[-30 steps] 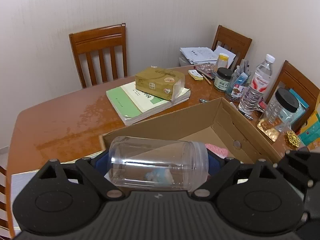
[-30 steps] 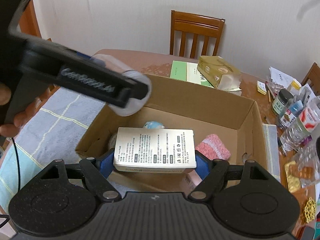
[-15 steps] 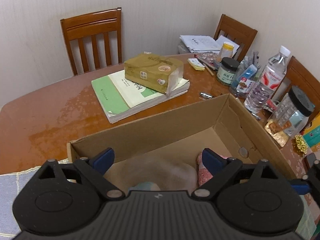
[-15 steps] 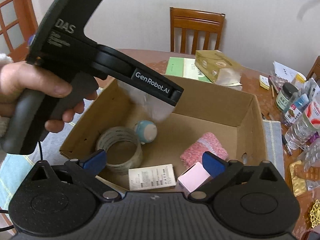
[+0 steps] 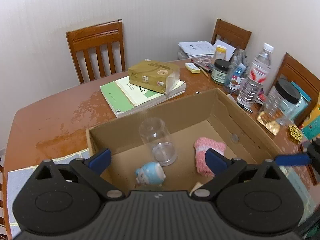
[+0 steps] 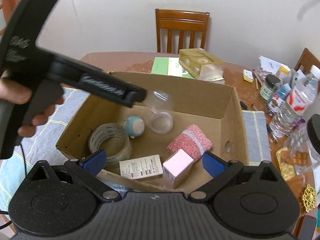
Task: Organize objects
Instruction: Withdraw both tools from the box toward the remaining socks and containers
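- Clear jar (image 5: 158,140): lies on the floor of the cardboard box (image 5: 238,110), ahead of my left hand-held gripper (image 5: 158,158), whose jaws are spread wide and empty.
- Right hand-held gripper (image 6: 153,161): likewise wide open, holding nothing, above the box's near wall.
- Step: I judge both drops finished; next comes fetching another item from the table (image 5: 50,118).
- Room: box walls hem in; rising straight up looks free.

Wooden chair (image 5: 96,48) behind table (image 5: 50,116); tissue pack (image 5: 153,76) on books (image 5: 128,96); water bottle (image 5: 254,76).
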A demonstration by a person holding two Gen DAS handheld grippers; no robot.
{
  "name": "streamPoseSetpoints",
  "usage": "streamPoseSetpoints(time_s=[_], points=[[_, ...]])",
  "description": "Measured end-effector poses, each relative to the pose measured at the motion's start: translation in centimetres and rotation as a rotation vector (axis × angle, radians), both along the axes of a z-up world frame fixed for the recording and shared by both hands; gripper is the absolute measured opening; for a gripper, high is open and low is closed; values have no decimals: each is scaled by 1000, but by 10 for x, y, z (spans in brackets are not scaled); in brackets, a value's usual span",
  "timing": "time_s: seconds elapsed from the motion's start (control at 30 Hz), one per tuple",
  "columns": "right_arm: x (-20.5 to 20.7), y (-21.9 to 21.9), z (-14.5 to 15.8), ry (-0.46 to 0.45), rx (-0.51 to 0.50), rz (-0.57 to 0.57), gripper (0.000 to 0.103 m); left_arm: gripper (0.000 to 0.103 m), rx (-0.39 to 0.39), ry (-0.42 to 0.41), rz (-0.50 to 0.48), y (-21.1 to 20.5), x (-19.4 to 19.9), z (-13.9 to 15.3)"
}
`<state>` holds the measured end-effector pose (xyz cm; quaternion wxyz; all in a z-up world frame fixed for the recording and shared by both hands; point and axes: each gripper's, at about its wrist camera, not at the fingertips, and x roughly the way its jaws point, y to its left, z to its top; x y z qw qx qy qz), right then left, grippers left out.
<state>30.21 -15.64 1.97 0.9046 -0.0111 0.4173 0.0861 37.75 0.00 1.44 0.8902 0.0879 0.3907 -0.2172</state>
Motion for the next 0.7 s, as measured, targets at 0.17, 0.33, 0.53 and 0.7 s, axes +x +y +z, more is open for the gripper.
streamPoseSetpoints(time_s=[0.17, 0.33, 0.53, 0.7], points=[[-25, -1, -7, -10, -11, -42, 103, 101, 12, -1, 22, 17, -35, 1], [-53, 0, -17, -1, -40, -75, 103, 101, 18, -29, 38, 34, -67, 0], [-83, 3, -29, -15, -41, -137, 103, 101, 30, -17, 73, 52, -97, -19], [-107, 9, -41, -7, -63, -193, 103, 101, 41, 0, 90, 61, -119, -40]])
